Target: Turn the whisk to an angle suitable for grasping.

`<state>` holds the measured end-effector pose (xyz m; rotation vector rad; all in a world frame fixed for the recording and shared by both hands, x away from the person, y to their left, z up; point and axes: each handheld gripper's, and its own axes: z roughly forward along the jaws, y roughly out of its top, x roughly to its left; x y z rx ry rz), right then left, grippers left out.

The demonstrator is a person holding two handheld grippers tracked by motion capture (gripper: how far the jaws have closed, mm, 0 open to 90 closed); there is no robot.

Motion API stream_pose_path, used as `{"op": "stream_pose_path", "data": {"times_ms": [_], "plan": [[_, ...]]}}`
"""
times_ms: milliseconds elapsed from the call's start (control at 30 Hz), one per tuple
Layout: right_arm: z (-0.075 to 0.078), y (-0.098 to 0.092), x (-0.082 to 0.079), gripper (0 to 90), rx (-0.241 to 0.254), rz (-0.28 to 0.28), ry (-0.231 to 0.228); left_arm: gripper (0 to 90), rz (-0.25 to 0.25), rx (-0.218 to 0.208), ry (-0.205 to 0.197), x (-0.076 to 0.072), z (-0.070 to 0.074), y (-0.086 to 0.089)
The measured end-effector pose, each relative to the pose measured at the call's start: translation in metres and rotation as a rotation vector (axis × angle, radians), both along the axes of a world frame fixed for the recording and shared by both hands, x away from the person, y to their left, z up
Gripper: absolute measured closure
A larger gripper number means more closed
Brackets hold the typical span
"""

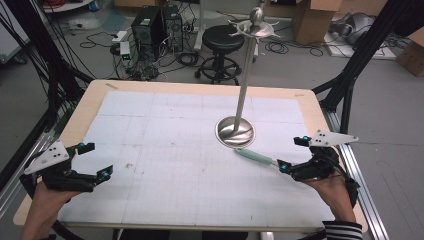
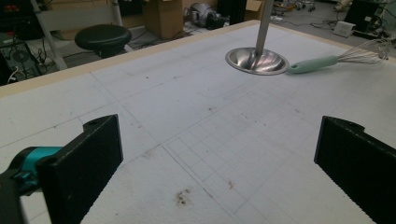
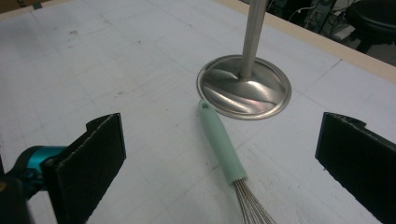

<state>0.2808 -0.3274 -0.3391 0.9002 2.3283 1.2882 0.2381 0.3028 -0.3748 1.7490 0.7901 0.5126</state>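
Both grippers stand with jaws wide, holding nothing. Right gripper (image 1: 295,154) hovers near the table's (image 1: 90,102) right edge, over the wire end of the whisk (image 3: 220,142). That whisk lies flat, its mint handle tip just beside the steel stand's base (image 3: 244,87). Left gripper (image 1: 100,160) hangs near the front left corner.

Mint-green whisk handle (image 3: 220,143), silver stand (image 3: 244,86)

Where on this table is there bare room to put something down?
Most of the white mat is bare: the whole stretch from the left gripper across to the metal stand's base. It is crowded only at the right, where the whisk lies between that base and the right gripper.
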Motion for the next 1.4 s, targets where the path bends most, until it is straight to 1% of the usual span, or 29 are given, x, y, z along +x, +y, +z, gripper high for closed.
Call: {"op": "stream_pose_path", "data": {"times_ms": [67,200,300,333,367,433,533,667,867,967,1000,1033,1067,1167,1233,1400], "plan": [[0.002,-0.001,0.004,0.4,-0.012,0.011,0.008,1.7,0.000,0.000,0.003,0.000,-0.001,0.000],[0.005,-0.003,0.011,0.4,-0.036,0.053,0.037,1.7,0.004,-0.001,0.003,0.000,-0.001,0.000],[0.007,-0.006,0.016,0.4,-0.050,0.089,0.058,1.7,0.003,0.001,0.003,0.000,0.000,0.000],[0.008,-0.007,0.018,0.4,-0.055,0.105,0.072,1.7,-0.001,0.002,0.004,0.001,0.000,0.000],[0.008,-0.008,0.020,0.4,-0.066,0.118,0.086,1.7,-0.002,0.003,0.005,0.001,-0.001,0.000],[0.010,-0.010,0.023,0.4,-0.096,0.130,0.090,1.7,-0.003,0.005,0.006,0.001,-0.001,-0.001],[0.013,-0.012,0.029,0.4,-0.134,0.155,0.111,1.7,0.000,0.003,0.009,0.002,-0.002,-0.001],[0.018,-0.013,0.035,0.4,-0.169,0.184,0.142,1.7,-0.003,0.005,0.011,0.002,-0.002,-0.001],[0.019,-0.008,0.044,0.4,-0.222,0.196,0.180,1.7,-0.009,0.007,0.012,0.002,-0.003,-0.003],[0.018,-0.004,0.049,0.4,-0.234,0.196,0.195,1.7,-0.010,0.009,0.012,0.002,-0.003,-0.003],[0.017,-0.002,0.051,0.4,-0.240,0.199,0.206,1.7,-0.011,0.009,0.012,0.002,-0.002,-0.004],[0.016,0.000,0.053,0.4,-0.250,0.204,0.211,1.7,-0.010,0.008,0.012,0.002,-0.003,-0.004],[0.016,0.002,0.055,0.4,-0.271,0.205,0.217,1.7,-0.012,0.009,0.012,0.002,-0.002,-0.004],[0.015,0.007,0.059,0.4,-0.300,0.212,0.237,1.7,-0.017,0.008,0.012,0.003,-0.003,-0.005],[0.015,0.010,0.062,0.4,-0.320,0.215,0.245,1.7,-0.019,0.010,0.012,0.003,-0.003,-0.005],[0.013,0.019,0.068,0.4,-0.347,0.220,0.257,1.7,-0.021,0.008,0.012,0.003,-0.003,-0.005]]}}
